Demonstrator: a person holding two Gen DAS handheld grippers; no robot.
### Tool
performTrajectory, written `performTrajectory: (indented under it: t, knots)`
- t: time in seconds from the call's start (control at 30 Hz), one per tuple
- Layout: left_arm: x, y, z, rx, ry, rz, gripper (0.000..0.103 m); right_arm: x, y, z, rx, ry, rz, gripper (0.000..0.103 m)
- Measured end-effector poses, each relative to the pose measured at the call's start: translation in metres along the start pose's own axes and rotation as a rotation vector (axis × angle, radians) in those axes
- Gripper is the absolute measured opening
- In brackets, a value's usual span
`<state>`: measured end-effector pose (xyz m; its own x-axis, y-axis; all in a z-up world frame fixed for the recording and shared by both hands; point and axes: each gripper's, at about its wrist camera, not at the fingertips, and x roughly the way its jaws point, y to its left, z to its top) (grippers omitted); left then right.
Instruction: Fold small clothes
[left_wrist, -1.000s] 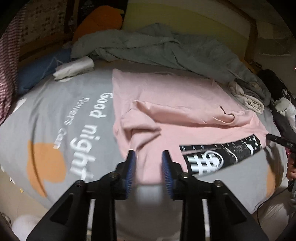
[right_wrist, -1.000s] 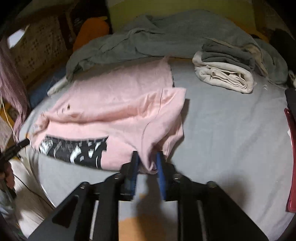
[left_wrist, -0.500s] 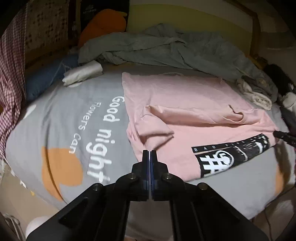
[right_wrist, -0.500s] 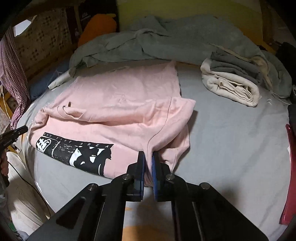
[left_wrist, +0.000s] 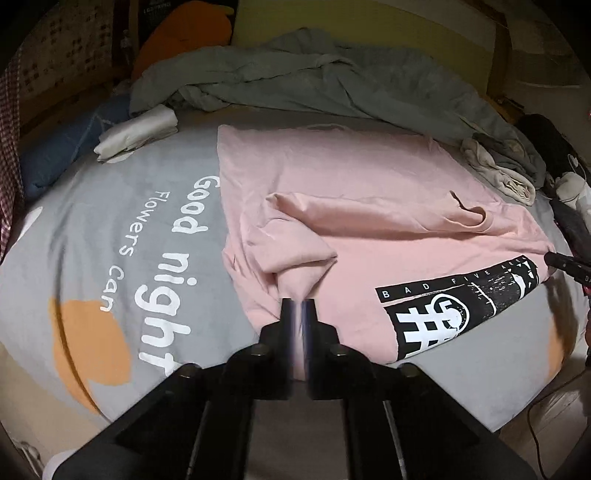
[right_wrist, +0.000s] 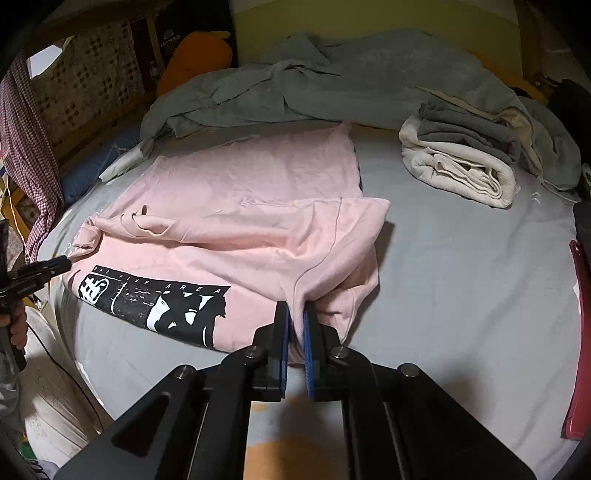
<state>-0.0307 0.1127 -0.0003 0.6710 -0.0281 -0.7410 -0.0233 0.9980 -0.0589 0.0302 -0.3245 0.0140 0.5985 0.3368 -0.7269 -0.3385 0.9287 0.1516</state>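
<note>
Two tongs, left tongs (left_wrist: 297, 308) and right tongs (right_wrist: 295, 314), each pinch a near hem corner of the pink cotton T-shirt (left_wrist: 369, 206) spread at twelve o'clock on the grey printed bed (left_wrist: 110, 229); thin bites could slip when lifted.

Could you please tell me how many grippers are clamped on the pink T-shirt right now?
2: the left gripper pinches the pink T-shirt at one near corner, the right gripper at the other.

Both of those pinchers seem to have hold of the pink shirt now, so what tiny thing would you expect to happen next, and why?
Probably a short lift of both corners, then carrying them away over the shirt. The left hand-held gripper and the right hand-held gripper are each shut on a bunched near corner of the pink T-shirt, which lies flat on the grey bedsheet, so the fold looks ready to start.
</note>
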Motion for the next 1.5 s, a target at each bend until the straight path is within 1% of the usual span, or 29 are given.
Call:
performTrajectory:
  t: [0.07, 0.13, 0.17, 0.27, 0.33, 0.4, 0.47, 0.63, 0.67, 0.73, 0.77, 0.83, 0.87, 0.9, 0.97, 1.0, 1.03, 1.07, 1.13, 1.2, 1.23, 1.27, 1.3, 1.37, 1.4, 1.43, 1.47, 1.5]
  knots:
    - [-0.008, 0.007, -0.003, -0.057, -0.014, 0.051, 0.003, 0.0, 0.001, -0.001, -0.002, -0.003, -0.006, 0.006]
    - [-0.023, 0.016, -0.01, -0.132, -0.031, 0.004, 0.003, -0.002, 0.001, -0.003, -0.01, -0.009, -0.013, 0.006]
    - [-0.031, 0.018, -0.014, -0.153, -0.034, -0.009, 0.003, -0.003, 0.001, -0.004, -0.012, -0.01, -0.013, 0.006]
    - [-0.048, 0.018, -0.028, -0.168, -0.024, -0.018, 0.003, -0.009, 0.0, -0.009, -0.016, -0.003, -0.005, 0.006]
    - [-0.051, 0.016, -0.039, -0.166, 0.005, -0.003, 0.003, -0.012, 0.0, -0.013, -0.027, 0.0, -0.003, 0.006]
    - [-0.046, 0.014, -0.049, -0.16, 0.052, 0.032, 0.001, -0.011, -0.002, -0.018, -0.027, 0.022, 0.002, 0.006]
    - [-0.038, 0.014, -0.059, -0.182, 0.103, 0.034, 0.001, -0.01, -0.005, -0.024, -0.016, 0.041, 0.006, 0.006]
    - [-0.027, 0.013, -0.068, -0.203, 0.144, 0.045, 0.001, -0.012, -0.01, -0.034, 0.007, 0.065, 0.015, 0.006]
    - [-0.024, 0.013, -0.068, -0.203, 0.157, 0.057, 0.001, -0.011, -0.01, -0.036, 0.0, 0.071, 0.009, 0.006]
    - [-0.02, 0.015, -0.067, -0.203, 0.187, 0.129, 0.001, -0.009, -0.009, -0.037, -0.007, 0.076, -0.001, 0.006]
    - [-0.023, 0.017, -0.066, -0.211, 0.175, 0.134, 0.001, -0.009, -0.008, -0.036, -0.014, 0.075, -0.01, 0.006]
    - [-0.037, 0.02, -0.064, -0.248, 0.124, 0.098, 0.001, -0.017, -0.009, -0.035, -0.017, 0.05, -0.029, 0.007]
    - [-0.045, 0.02, -0.06, -0.255, 0.092, 0.071, 0.001, -0.022, -0.01, -0.034, -0.009, 0.039, -0.038, 0.011]
    - [-0.055, 0.017, -0.055, -0.252, 0.054, 0.058, 0.001, -0.026, -0.012, -0.032, -0.004, 0.031, -0.07, 0.014]
    - [-0.073, 0.005, -0.04, -0.211, -0.038, 0.051, 0.001, -0.034, -0.014, -0.027, -0.019, 0.007, -0.152, 0.016]
    - [-0.076, -0.002, -0.032, -0.185, -0.071, 0.038, 0.001, -0.039, -0.015, -0.023, -0.025, -0.015, -0.176, 0.016]
    - [-0.076, -0.011, -0.022, -0.157, -0.096, 0.025, 0.001, -0.043, -0.017, -0.015, -0.015, -0.045, -0.178, 0.016]
    - [-0.071, -0.017, -0.013, -0.141, -0.106, 0.018, 0.001, -0.045, -0.018, -0.009, 0.002, -0.06, -0.166, 0.016]
    - [-0.054, -0.029, 0.007, -0.117, -0.118, 0.009, 0.002, -0.043, -0.018, 0.013, 0.037, -0.081, -0.08, 0.016]
    - [-0.028, -0.034, 0.023, -0.096, -0.112, 0.072, 0.002, -0.03, -0.015, 0.035, 0.053, -0.074, -0.01, 0.016]
    - [-0.016, -0.034, 0.028, -0.098, -0.093, 0.106, 0.002, -0.018, -0.016, 0.044, 0.073, -0.036, 0.004, 0.016]
    - [-0.004, -0.031, 0.03, -0.122, -0.075, 0.13, 0.002, -0.005, -0.019, 0.05, 0.096, 0.004, 0.013, 0.016]
    - [0.008, -0.022, 0.032, -0.165, -0.053, 0.152, 0.002, 0.011, -0.027, 0.054, 0.137, 0.037, 0.011, 0.016]
    - [0.033, -0.003, 0.027, -0.25, 0.017, 0.203, 0.002, 0.03, -0.039, 0.055, 0.179, 0.051, 0.0, 0.016]
    - [0.042, 0.006, 0.022, -0.275, 0.044, 0.206, 0.002, 0.039, -0.045, 0.053, 0.184, 0.051, -0.015, 0.016]
    - [0.046, 0.013, 0.016, -0.291, 0.036, 0.183, 0.002, 0.045, -0.051, 0.049, 0.185, 0.05, -0.053, 0.016]
    - [0.045, 0.014, 0.014, -0.281, 0.015, 0.191, 0.003, 0.05, -0.057, 0.044, 0.187, 0.046, -0.086, 0.016]
    - [0.044, 0.012, 0.015, -0.257, 0.016, 0.204, 0.003, 0.053, -0.063, 0.039, 0.19, 0.04, -0.111, 0.015]
